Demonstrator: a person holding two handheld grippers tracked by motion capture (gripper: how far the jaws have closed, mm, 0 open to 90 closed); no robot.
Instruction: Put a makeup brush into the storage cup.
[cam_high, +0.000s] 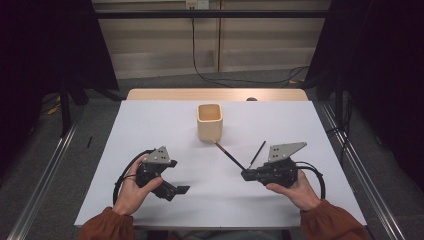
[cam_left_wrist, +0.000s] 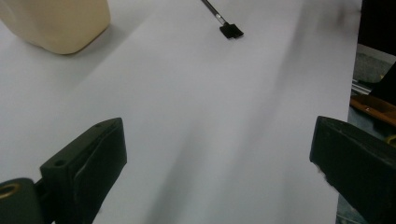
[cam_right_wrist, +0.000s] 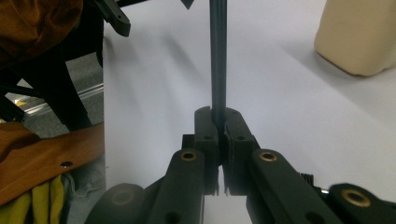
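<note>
**Right gripper pinches a thin stick; left gripper rests open**

From the high view, both hands lie low on the white table (cam_high: 150, 125), orange sleeves at the near edge. The right gripper (cam_high: 246, 174) points toward the left one, jaws closed on a thin dark stick (cam_high: 230, 156) that slants away from its tips to the base of the cream square cup (cam_high: 209, 122). A second dark stick (cam_high: 257, 154) lies just beside it. The left gripper (cam_high: 176, 190) points toward the right hand.

In the left gripper view, the matte black jaws stand wide apart with nothing between them; the smooth cup (cam_left_wrist: 58, 23) sits ahead.

In the right gripper view, the pads (cam_right_wrist: 205, 135) clamp the straight, round stick (cam_right_wrist: 218, 56), which runs directly ahead.
</note>
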